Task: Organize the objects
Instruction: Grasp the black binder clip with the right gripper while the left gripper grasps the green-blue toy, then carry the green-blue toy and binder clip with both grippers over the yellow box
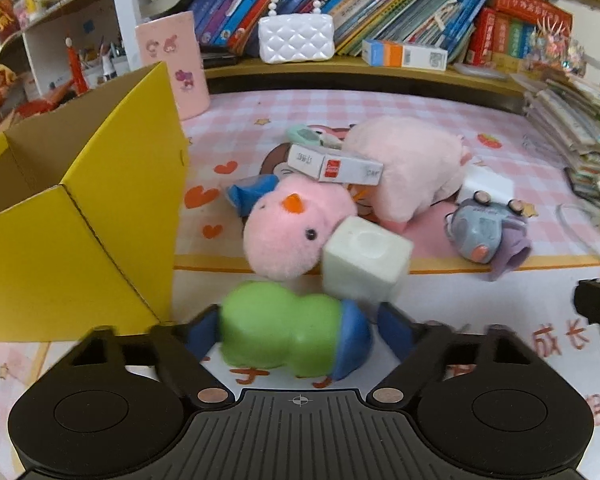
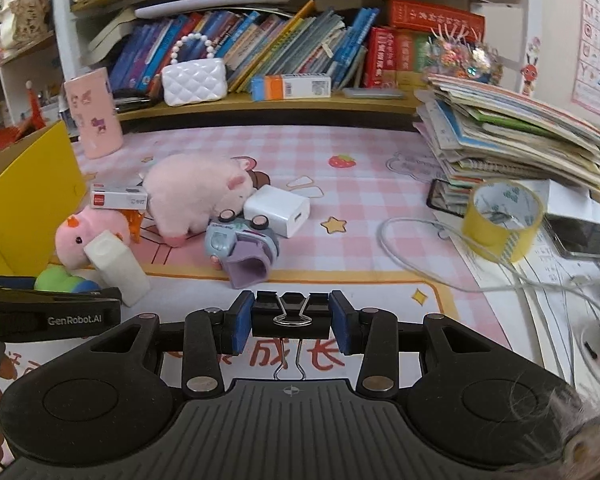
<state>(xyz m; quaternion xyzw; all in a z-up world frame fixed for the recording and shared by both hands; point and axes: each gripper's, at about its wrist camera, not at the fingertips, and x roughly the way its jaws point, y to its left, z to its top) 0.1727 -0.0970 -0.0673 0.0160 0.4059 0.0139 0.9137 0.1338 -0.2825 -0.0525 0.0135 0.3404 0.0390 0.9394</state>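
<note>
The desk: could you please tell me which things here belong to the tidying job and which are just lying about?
In the job: green toy, binder clip, yellow box, pink chick, white block.

Lying about: shelved books, tape roll, phone.

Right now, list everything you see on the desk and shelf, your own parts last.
Cardboard box: one, yellow, left.
Green toy: one, green and blue, between left gripper's pads.
Chick plush: one, pink, centre.
White block: one, against chick.
Pig plush: one, pink, behind.
Small carton: one, white and red, atop chick.
Toy car: one, grey-blue.
Charger: one, white.
Tape roll: one, yellow, right.
Purse: one, white, shelf.
Binder clip: one, black, in right gripper.
Left gripper: open.
Right gripper: shut.
</note>
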